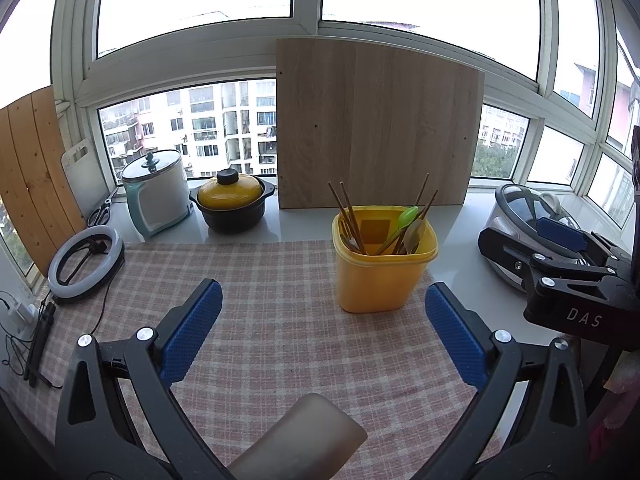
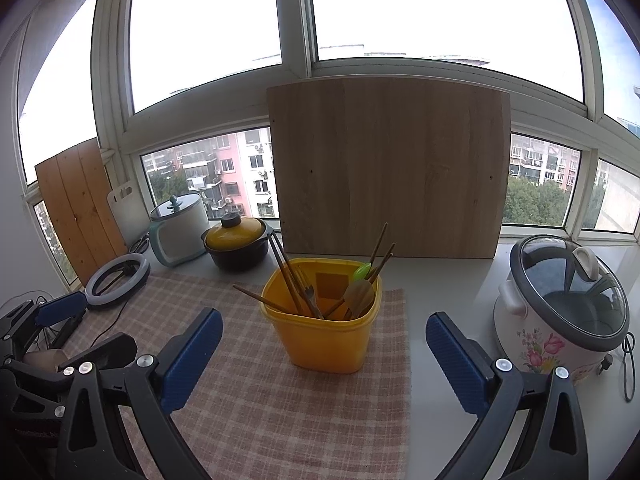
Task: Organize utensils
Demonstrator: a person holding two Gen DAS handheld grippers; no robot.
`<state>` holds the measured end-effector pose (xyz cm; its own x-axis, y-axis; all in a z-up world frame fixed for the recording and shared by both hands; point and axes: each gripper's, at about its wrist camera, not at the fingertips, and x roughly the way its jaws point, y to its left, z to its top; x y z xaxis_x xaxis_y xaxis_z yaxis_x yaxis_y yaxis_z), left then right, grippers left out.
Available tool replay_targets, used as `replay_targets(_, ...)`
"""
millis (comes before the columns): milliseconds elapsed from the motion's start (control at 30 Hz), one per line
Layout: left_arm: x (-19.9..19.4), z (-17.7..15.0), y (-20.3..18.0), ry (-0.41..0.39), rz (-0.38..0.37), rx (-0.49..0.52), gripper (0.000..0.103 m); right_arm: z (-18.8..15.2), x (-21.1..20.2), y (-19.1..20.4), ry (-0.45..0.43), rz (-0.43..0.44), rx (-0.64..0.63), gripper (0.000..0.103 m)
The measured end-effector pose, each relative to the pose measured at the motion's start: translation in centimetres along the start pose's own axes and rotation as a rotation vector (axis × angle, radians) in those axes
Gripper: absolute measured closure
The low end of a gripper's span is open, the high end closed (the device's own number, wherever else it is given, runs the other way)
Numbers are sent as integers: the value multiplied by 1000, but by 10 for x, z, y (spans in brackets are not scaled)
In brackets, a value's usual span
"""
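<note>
Left gripper [image 1: 323, 328] spread wide above the checked cloth [image 1: 280, 280], blue pads [image 1: 192, 332] well apart, nothing between them. Ahead and a little right of it, yellow bin [image 1: 382, 276] standing upright on the cloth, holding chopsticks [image 1: 350, 216], a green spoon [image 1: 408, 215] and a wooden spoon [image 1: 414, 234], all leaning on the rim. Below, at the near edge, a blurred tan object [image 1: 304, 440], too soft to identify.

Right gripper [image 2: 324, 354] likewise spread, empty, jaws well apart. Just ahead, between its fingers, the same yellow bin [image 2: 332, 332], with a fork [image 2: 310, 294] also showing among the chopsticks [image 2: 286, 276]. Off to its right, a flowered rice cooker [image 2: 560, 320] on the bare counter. Far ahead, wooden board [image 2: 388, 168] propped against the window; ahead left, a yellow-lidded pot [image 2: 236, 242] and a ring light [image 2: 118, 280]
</note>
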<state>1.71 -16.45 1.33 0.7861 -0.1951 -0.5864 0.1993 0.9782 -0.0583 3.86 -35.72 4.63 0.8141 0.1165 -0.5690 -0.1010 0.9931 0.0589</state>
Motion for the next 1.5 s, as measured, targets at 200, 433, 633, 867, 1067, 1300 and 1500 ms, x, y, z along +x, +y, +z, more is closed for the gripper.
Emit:
replay_targets(200,-1,-2,1,-5,4,0,0,0,0,0,1,-2,3,0)
replay_targets(433,-2,-2,1,-5,4,2,0,-1,1,1,5,-4,4,0)
replay_targets(633,-2,-2,1,-2,4,1,0,-2,1,1,5,-4,2,0)
replay_targets(867,-2,-2,1,1,3,3,0,-2,1,1,9,-5,2,0)
replay_targets(1067,-2,-3,1,14,-1,5,0,-2,2,1,9,-4,2,0)
replay_targets(1300,0,-3,1,21,4,24,0,-3,3,1,13,-6,2,0)
replay_targets(1500,1,-4,0,22,14,41,0,-5,4,1,15,-8,6,0)
